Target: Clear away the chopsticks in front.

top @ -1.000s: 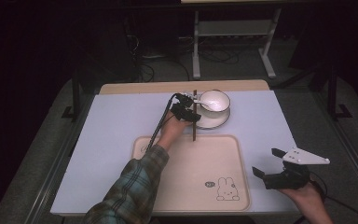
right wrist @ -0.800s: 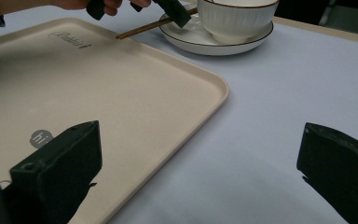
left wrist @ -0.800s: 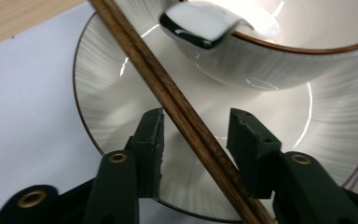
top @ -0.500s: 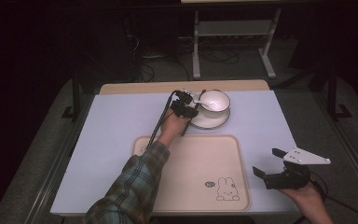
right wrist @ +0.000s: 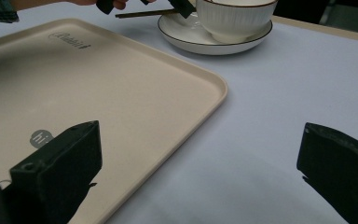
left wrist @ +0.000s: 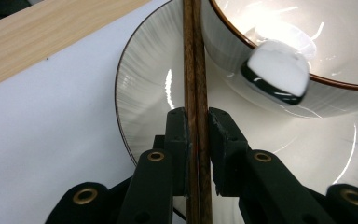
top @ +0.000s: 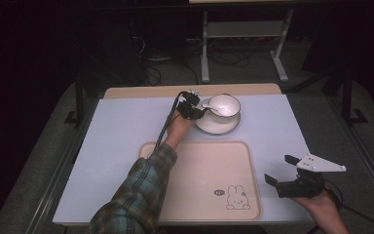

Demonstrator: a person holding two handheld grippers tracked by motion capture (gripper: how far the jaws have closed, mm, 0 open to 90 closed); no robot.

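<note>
Beige tray, rabbit print near front right corner; on pale table. Metal stand on floor behind.

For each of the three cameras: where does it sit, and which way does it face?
High view: above the table's near edge, looking forward and down at tray; both forearms enter.
Left gripper view: on left gripper, shut on chopsticks over saucer.
Right gripper view: on open right gripper, low, facing tray.
Shared: bowl, saucer.
</note>
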